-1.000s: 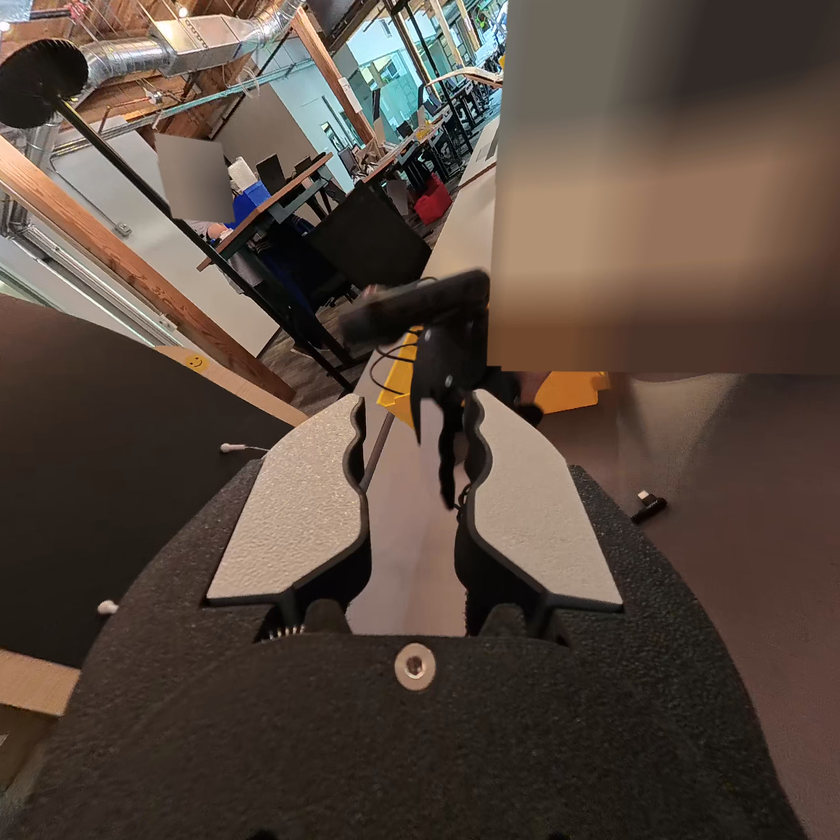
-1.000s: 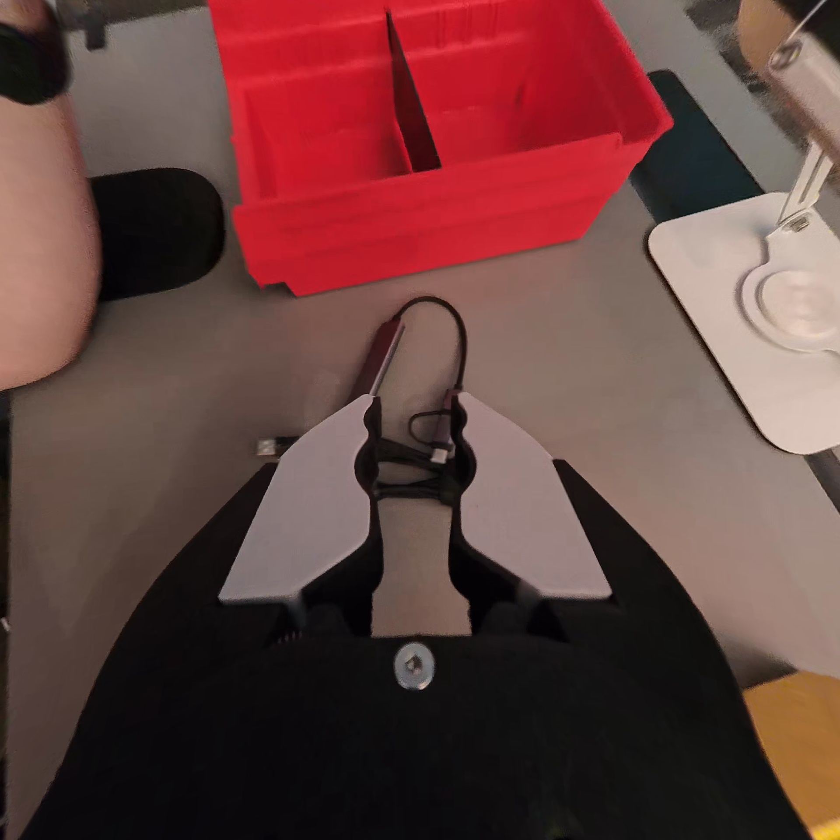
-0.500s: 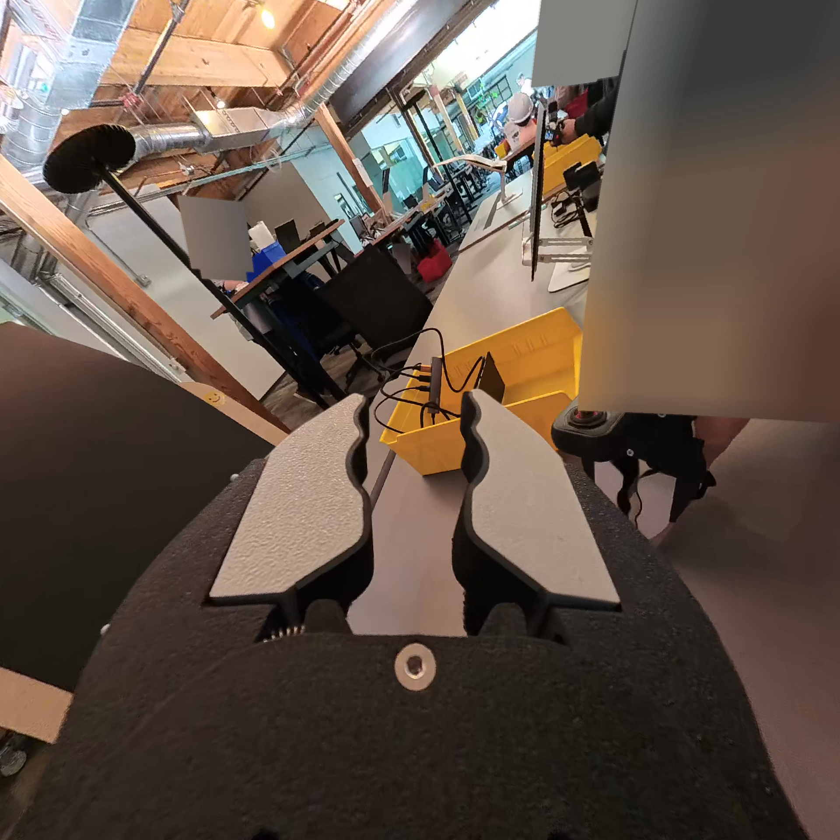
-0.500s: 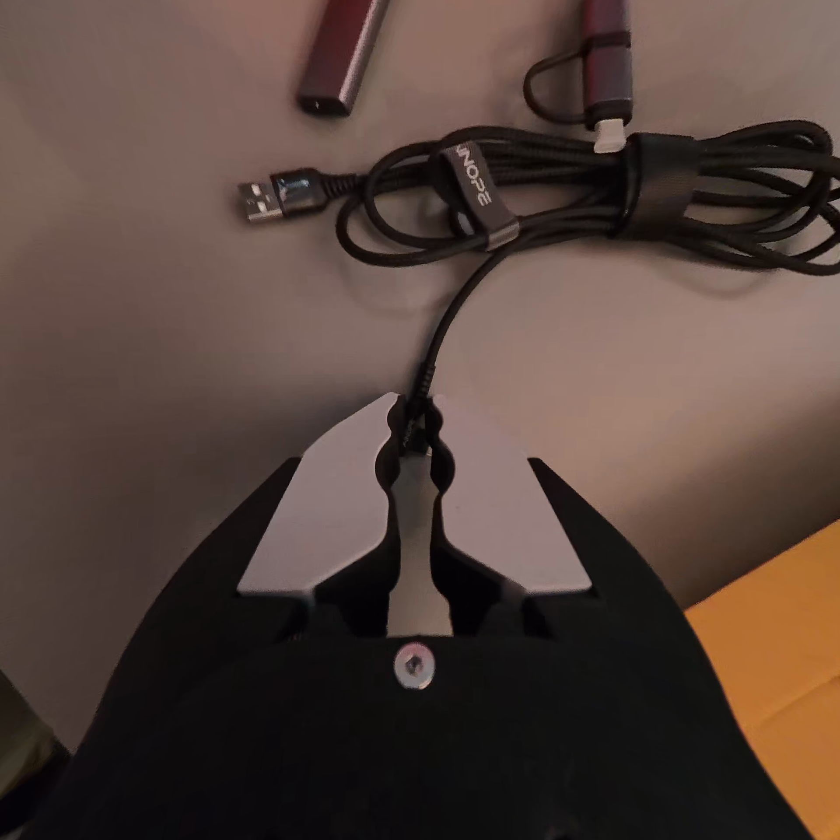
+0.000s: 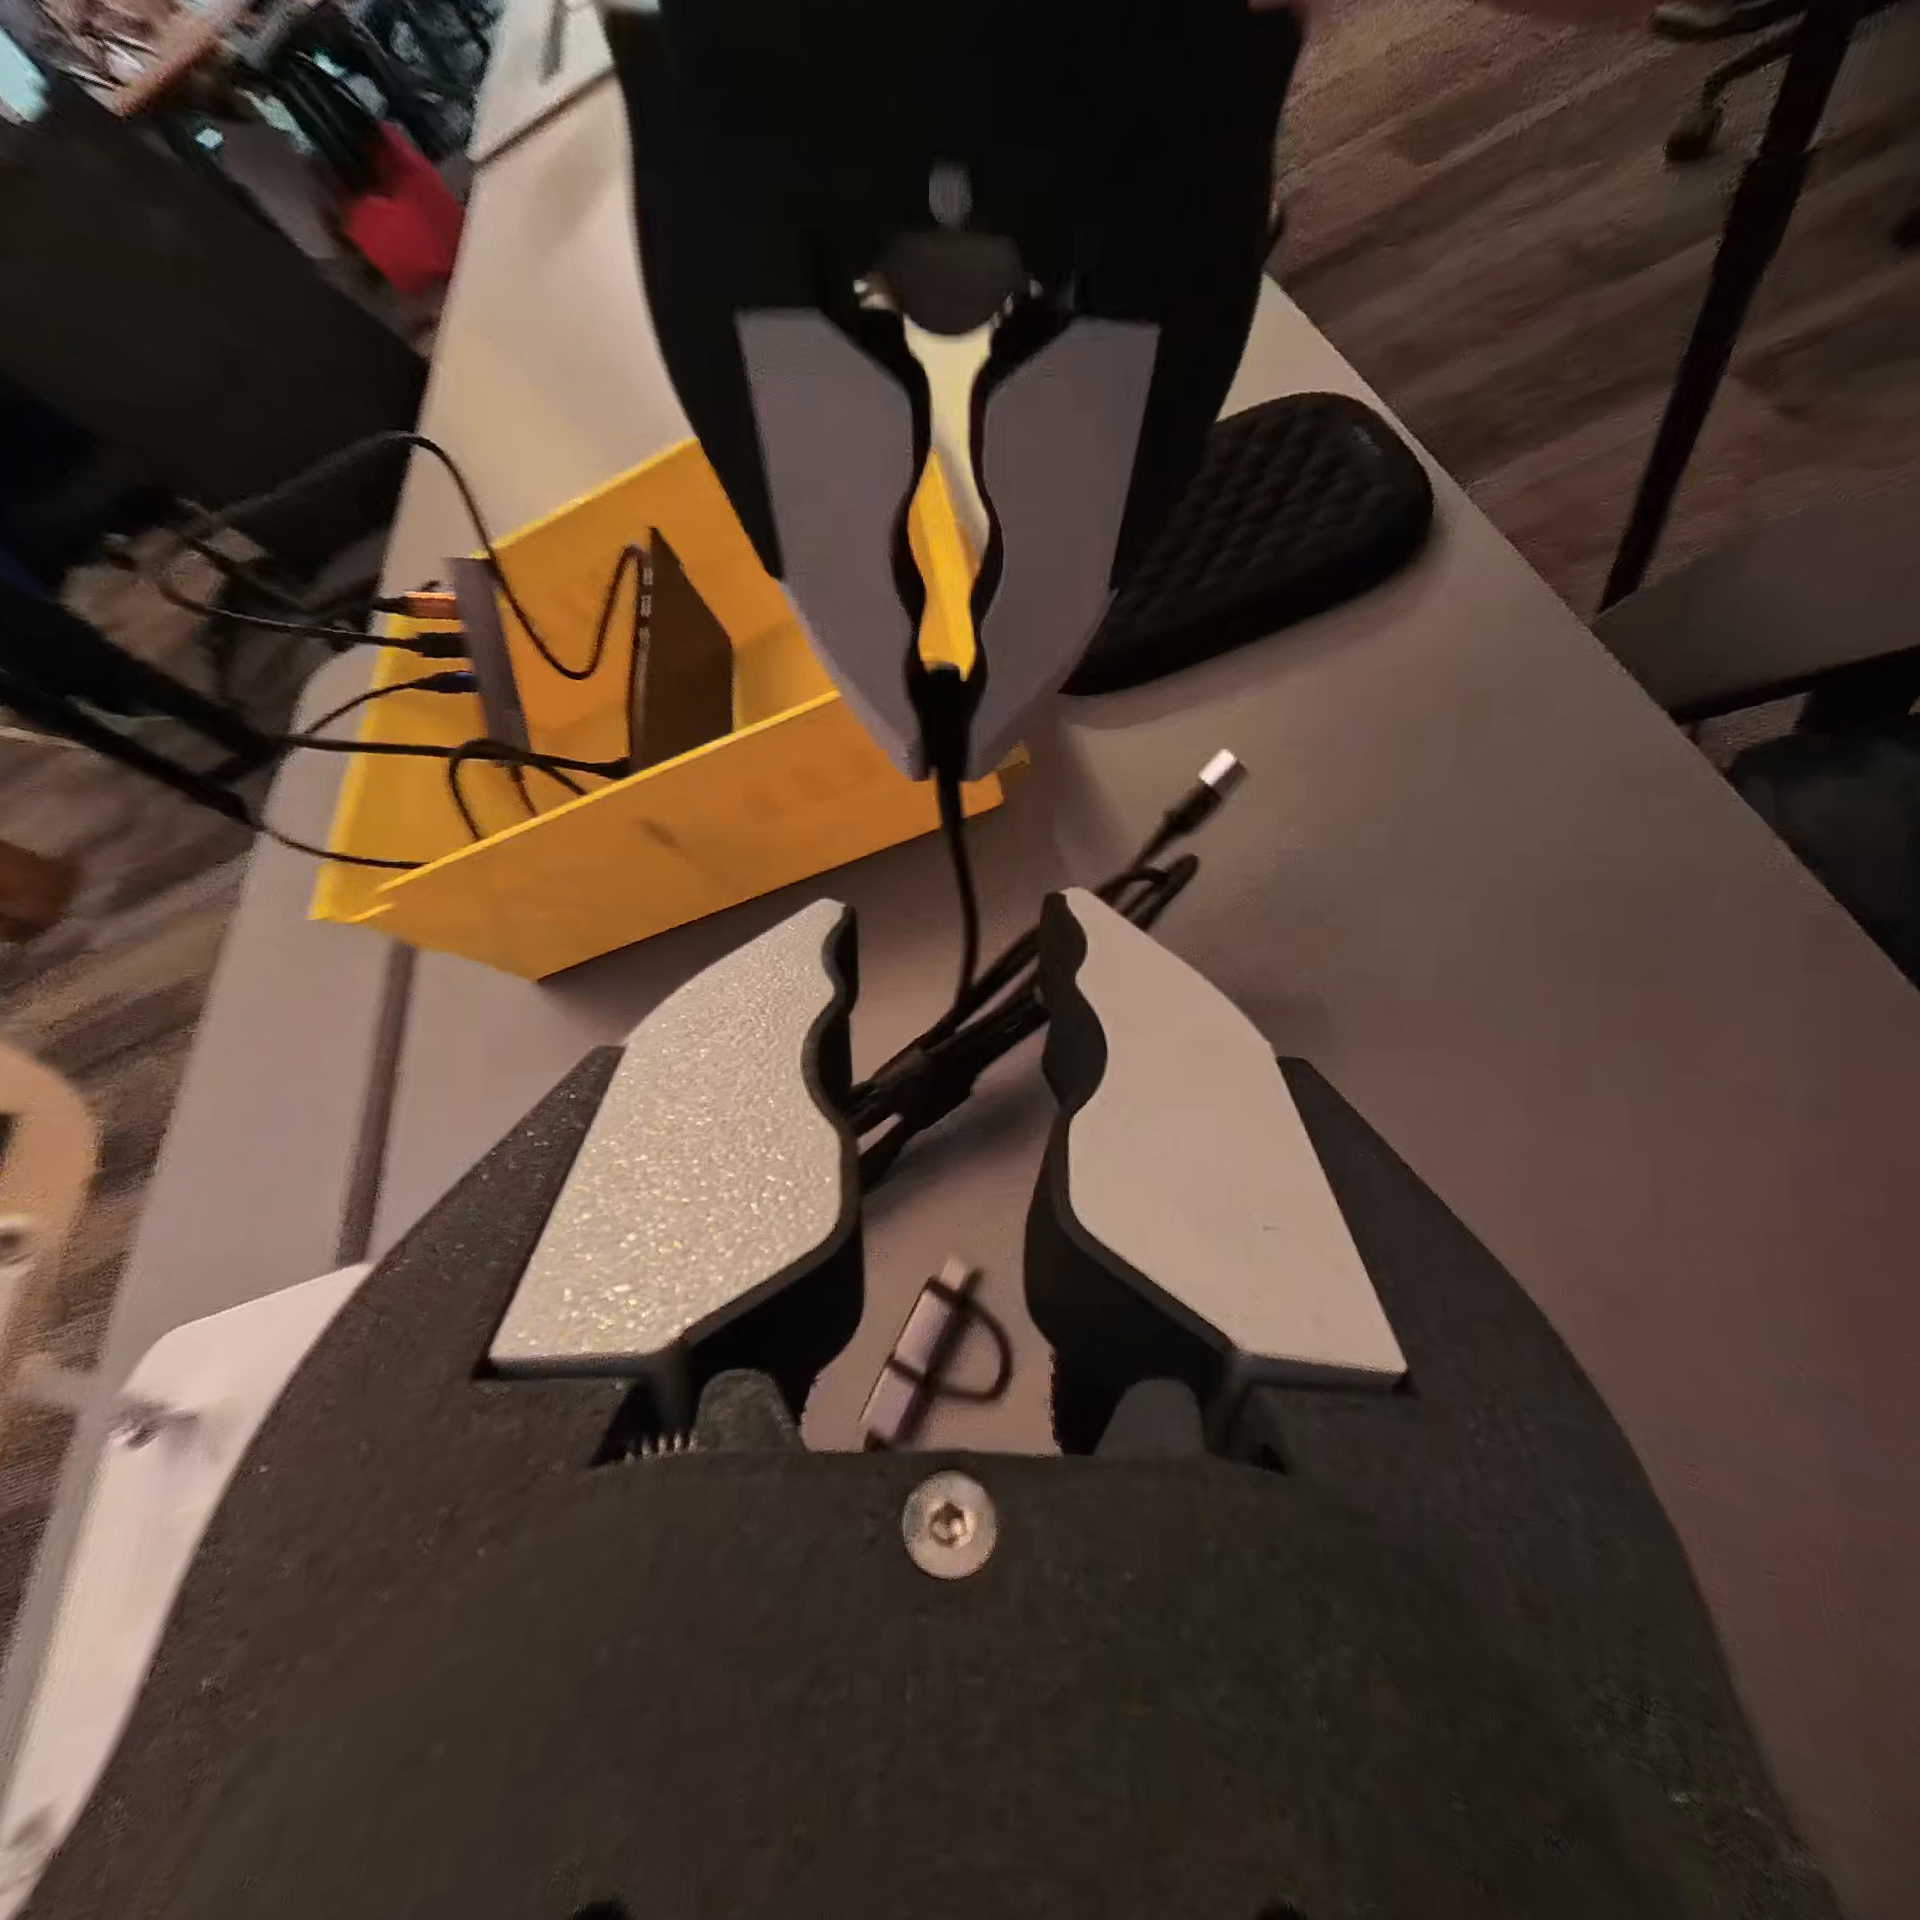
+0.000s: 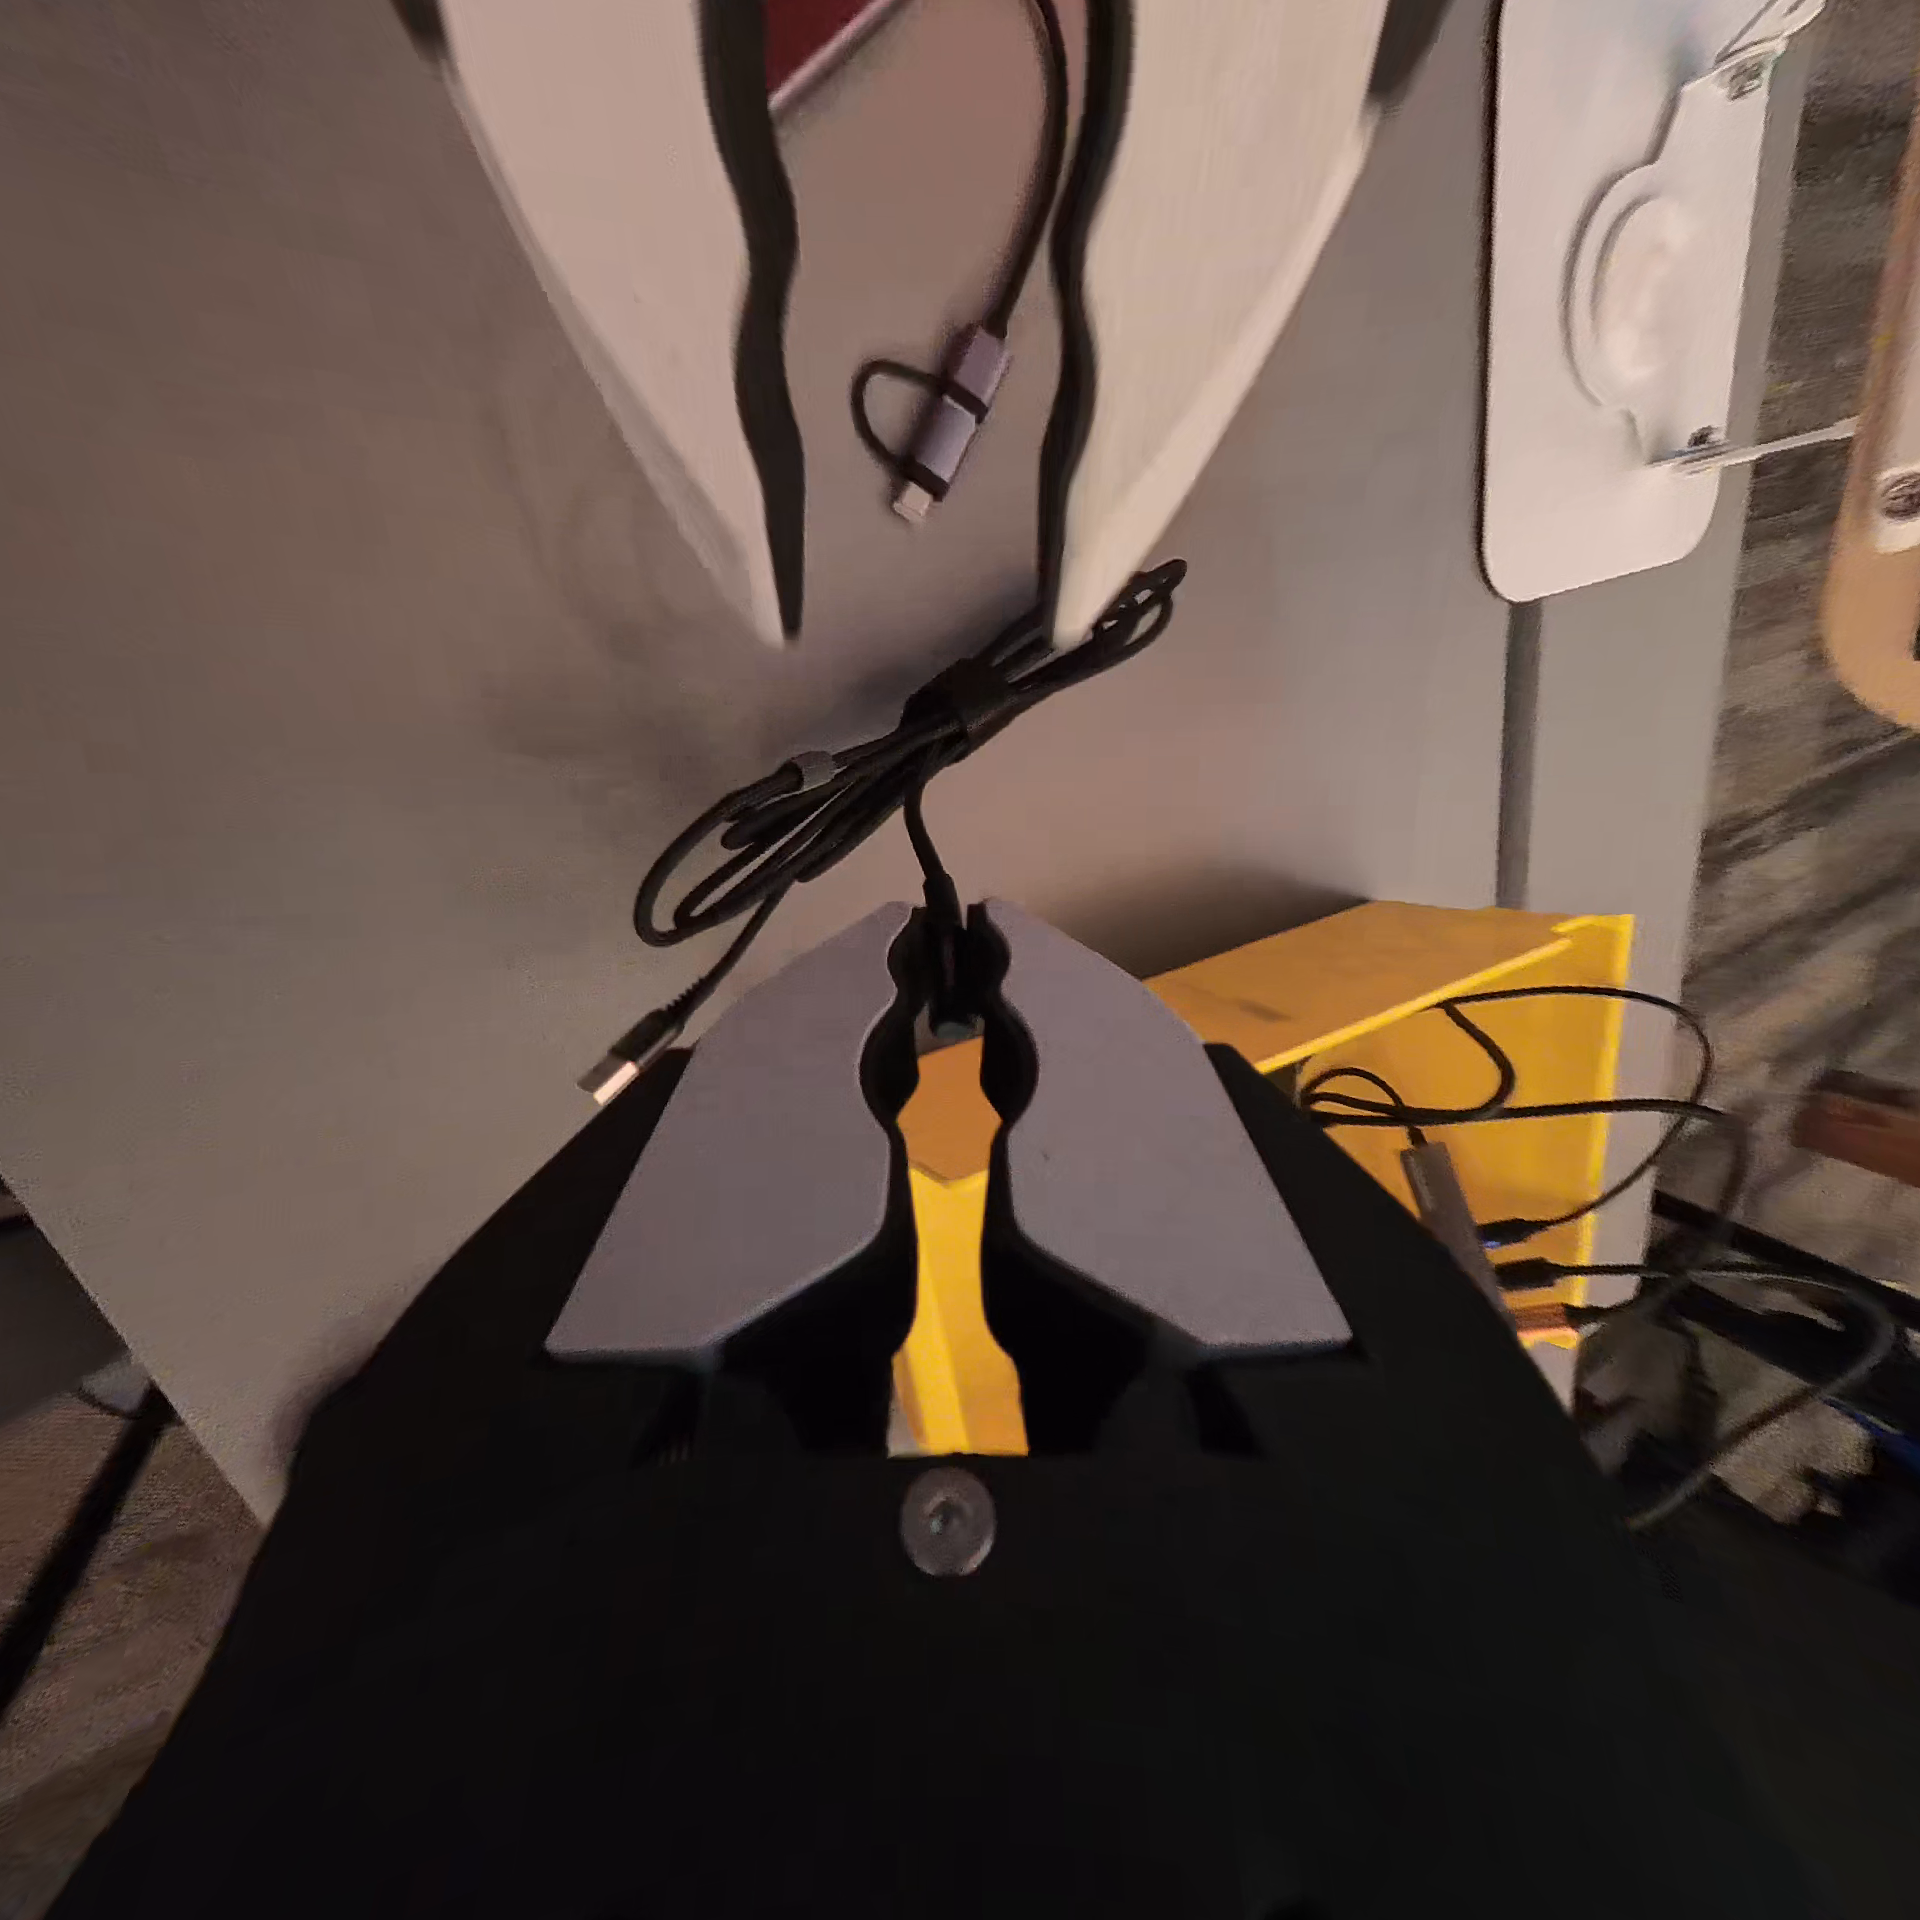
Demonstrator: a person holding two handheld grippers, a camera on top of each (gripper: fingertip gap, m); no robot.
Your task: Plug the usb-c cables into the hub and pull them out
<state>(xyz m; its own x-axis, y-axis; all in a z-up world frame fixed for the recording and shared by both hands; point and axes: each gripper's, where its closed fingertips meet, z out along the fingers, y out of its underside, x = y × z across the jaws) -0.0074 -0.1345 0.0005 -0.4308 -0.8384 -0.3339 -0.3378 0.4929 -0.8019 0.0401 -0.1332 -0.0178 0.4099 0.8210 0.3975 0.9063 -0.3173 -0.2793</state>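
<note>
My right gripper [image 6: 945, 914] is shut on one plug of the black bundled usb-c cable [image 6: 914, 748] and holds that end a little above the grey table. The bundle [image 5: 935, 1060] lies on the table under my left gripper [image 5: 951, 914], which is open and empty. The two grippers face each other; the right gripper [image 5: 940, 727] shows opposite in the left wrist view and the left gripper [image 6: 925, 618] in the right wrist view. The cable's silver USB-A plug [image 5: 1216, 774] lies loose. The hub's own grey plug with a looped adapter [image 6: 945, 416] lies between the left fingers. A dark red sliver of the hub [image 6: 821, 47] shows at the top edge.
A yellow bin [image 5: 675, 831] stands behind the cable and holds another grey hub [image 5: 488, 665] with several cables plugged in. A black wrist rest [image 5: 1268, 520] lies at the far right. A white stand base [image 6: 1621, 312] sits by the table edge. About 6 cm separates my left fingertips from my right.
My left gripper swung down from facing the room to above the cable bundle. My right gripper, shut on the plug, lifted and turned to face the left gripper.
</note>
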